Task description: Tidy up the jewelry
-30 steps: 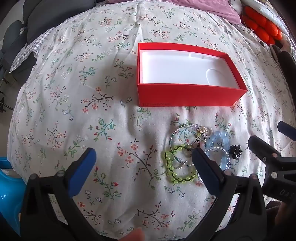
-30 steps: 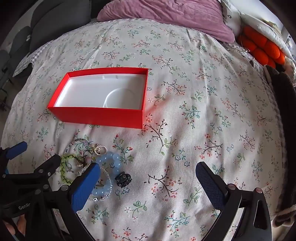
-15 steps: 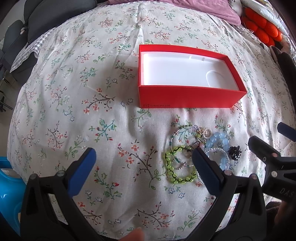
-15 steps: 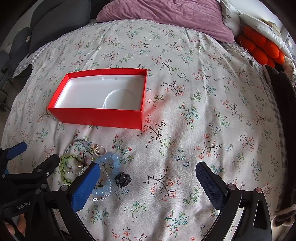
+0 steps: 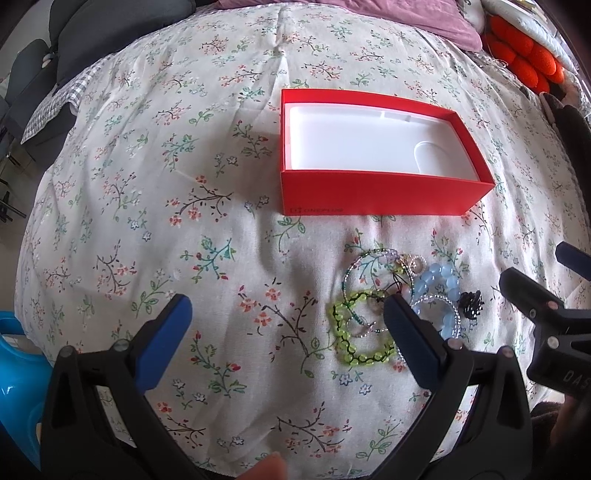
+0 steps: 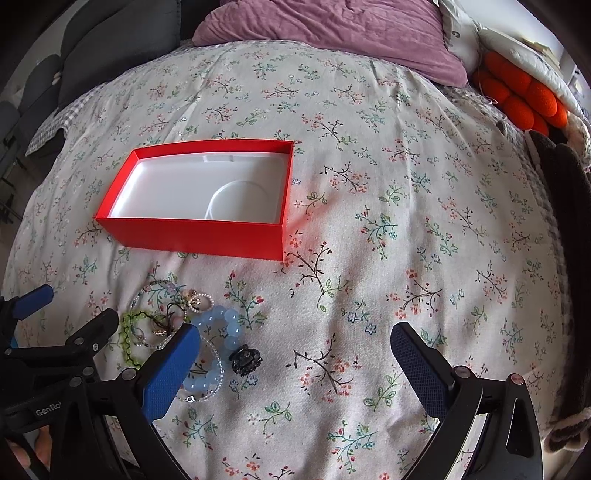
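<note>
The jewelry lies in a small tangled heap on the bed (image 6: 406, 229), just near of the red box (image 5: 369, 199) and not touching it. In that heap you have a green beaded bracelet (image 5: 354, 343), a pale blue beaded bracelet (image 6: 221, 325), a thin loop of tiny beads (image 5: 369, 258), a small pearl ring (image 6: 199, 300) and a black hair clip (image 6: 245, 359) at the heap's right edge. The box is open, its white tray bare.

Your left gripper (image 5: 284, 325) hovers near the heap with its fingers (image 5: 166, 332) spread wide and holding nothing; its right finger sits over the heap's middle. Your right gripper (image 6: 295, 362) hovers to the right, fingers (image 6: 417, 365) also wide apart and holding nothing, with its left finger over the blue bracelet. A purple pillow (image 6: 332, 33) and an orange cushion (image 6: 521, 96) lie at the far end of the bed.
</note>
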Demonstrator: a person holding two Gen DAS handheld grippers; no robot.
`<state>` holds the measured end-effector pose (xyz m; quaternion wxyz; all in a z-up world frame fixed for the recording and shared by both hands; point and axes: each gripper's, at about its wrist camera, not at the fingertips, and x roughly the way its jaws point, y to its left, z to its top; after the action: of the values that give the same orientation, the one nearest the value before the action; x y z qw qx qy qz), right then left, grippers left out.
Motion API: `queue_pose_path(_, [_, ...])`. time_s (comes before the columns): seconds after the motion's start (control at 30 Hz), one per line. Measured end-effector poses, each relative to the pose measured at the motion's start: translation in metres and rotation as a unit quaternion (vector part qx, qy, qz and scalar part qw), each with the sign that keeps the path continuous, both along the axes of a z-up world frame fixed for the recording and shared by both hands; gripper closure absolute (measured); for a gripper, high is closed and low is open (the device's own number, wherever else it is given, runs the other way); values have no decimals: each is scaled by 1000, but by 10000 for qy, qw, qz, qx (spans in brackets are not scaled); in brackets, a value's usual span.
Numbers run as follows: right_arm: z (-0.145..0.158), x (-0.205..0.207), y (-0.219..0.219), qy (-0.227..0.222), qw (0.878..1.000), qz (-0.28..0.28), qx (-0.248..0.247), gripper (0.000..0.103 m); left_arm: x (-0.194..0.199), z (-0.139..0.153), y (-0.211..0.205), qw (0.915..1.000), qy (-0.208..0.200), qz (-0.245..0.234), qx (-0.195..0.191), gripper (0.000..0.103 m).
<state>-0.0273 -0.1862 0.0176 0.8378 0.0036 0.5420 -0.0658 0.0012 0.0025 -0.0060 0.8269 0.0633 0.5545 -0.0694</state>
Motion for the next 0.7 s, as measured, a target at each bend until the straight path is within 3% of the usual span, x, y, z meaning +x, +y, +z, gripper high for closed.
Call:
queue_pose_path(0.53, [-3, 6, -2, 25, 10000, 48, 52, 0, 2, -1, 4, 10000, 61, 15, -55, 0])
queue_pose_path(0.7, [5, 12, -8, -151, 9998, 111, -55, 0, 9, 3, 16, 9996, 137, 158, -214, 0])
